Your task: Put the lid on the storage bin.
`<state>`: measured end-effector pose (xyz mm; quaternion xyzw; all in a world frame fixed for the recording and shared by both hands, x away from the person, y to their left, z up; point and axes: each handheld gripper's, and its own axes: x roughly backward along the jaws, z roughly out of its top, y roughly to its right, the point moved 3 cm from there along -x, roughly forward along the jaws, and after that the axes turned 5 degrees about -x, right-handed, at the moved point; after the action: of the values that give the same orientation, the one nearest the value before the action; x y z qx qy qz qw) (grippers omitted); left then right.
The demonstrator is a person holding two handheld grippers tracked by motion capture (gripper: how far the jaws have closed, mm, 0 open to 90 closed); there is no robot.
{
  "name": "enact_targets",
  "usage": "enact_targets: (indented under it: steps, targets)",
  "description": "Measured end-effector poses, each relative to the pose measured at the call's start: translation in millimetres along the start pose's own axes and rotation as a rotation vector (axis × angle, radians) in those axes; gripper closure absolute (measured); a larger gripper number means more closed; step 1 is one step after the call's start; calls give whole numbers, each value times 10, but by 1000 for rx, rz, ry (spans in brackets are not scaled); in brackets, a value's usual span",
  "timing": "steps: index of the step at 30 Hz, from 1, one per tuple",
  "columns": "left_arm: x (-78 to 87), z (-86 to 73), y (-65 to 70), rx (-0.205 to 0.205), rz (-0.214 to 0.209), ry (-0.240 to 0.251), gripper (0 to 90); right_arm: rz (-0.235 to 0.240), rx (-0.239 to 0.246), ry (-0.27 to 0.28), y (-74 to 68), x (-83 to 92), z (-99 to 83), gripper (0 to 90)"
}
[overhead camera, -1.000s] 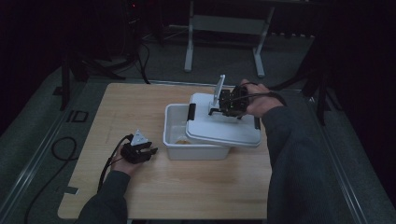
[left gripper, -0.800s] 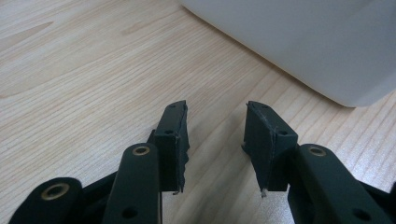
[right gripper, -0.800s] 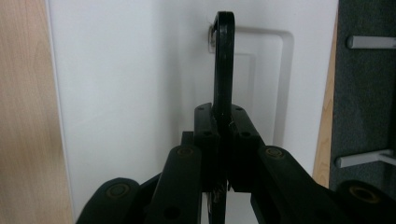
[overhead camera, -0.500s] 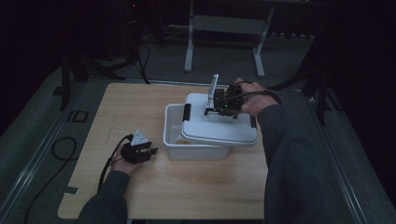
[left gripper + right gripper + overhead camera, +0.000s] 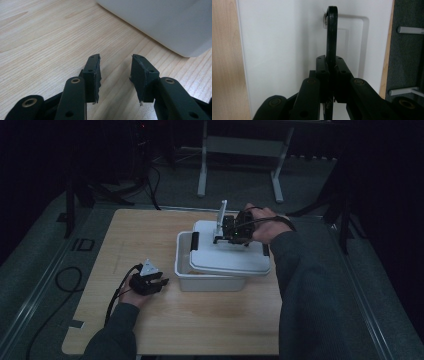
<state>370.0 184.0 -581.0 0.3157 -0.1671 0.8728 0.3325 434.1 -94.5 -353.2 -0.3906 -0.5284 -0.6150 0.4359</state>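
A white plastic bin (image 5: pixel 200 281) stands at the middle of the wooden table (image 5: pixel 150 235). Its white lid (image 5: pixel 230 260) lies askew over it, shifted to the right, so the bin's left part is uncovered. My right gripper (image 5: pixel 231 231) is above the lid's far side, shut on the lid's black handle (image 5: pixel 331 30), which stands upright between the pads (image 5: pixel 322 65). My left gripper (image 5: pixel 161 281) rests on the table left of the bin. In its own view it (image 5: pixel 116 62) is open with nothing between the jaws, and the bin wall (image 5: pixel 162 22) is just ahead.
A black latch (image 5: pixel 195 240) sits on the bin's left end. Bare wood lies in front of the bin and to its left. Beyond the far table edge are a metal stand (image 5: pixel 240 150) and cables on dark carpet.
My right gripper has drawn the lid slightly to the left over the bin. The left gripper has stayed where it was.
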Motion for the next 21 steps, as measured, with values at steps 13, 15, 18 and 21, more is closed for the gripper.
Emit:
enact_targets:
  steps: [13, 15, 18, 21]
  targets:
    - [0, 0, 1, -1, 2, 1, 593, 1, 14, 1, -22, -21, 81, 845]
    - [0, 0, 1, -2, 2, 0, 593, 1, 24, 7, -26, -31, 110, 845]
    - [0, 0, 3, -1, 2, 1, 593, 8, 24, 5, -37, -41, 128, 845]
    - [0, 0, 3, -2, 1, 0, 593, 12, 34, 6, -51, -89, 168, 845]
